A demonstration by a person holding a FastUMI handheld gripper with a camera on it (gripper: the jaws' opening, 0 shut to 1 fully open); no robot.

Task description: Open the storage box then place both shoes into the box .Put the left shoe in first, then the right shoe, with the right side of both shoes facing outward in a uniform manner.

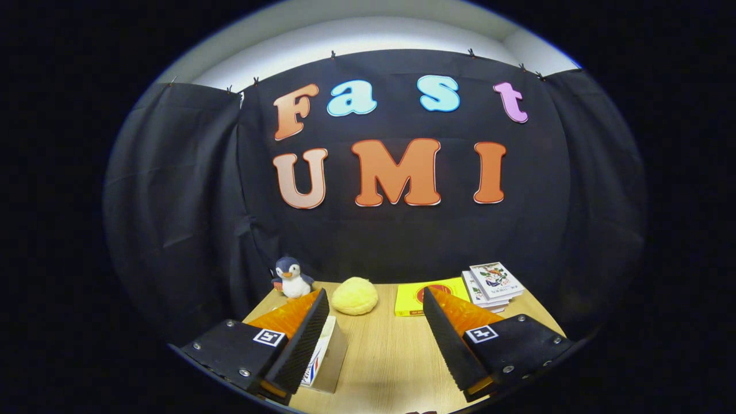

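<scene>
The gripper point(376, 307) hangs released, holding nothing, fingers spread wide over the wooden bench point(391, 356), with a pale box point(328, 359) touching the inside of its left finger, and a penguin toy point(292, 278), yellow bun point(355, 295) and stacked books point(494, 284) beyond.

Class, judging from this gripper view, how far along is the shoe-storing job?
Nothing looks done. The hand-held gripper is open and empty above the wooden table, with a toy penguin, yellow bun and books beyond it. Opening the box and placing both shoes remain.
</scene>
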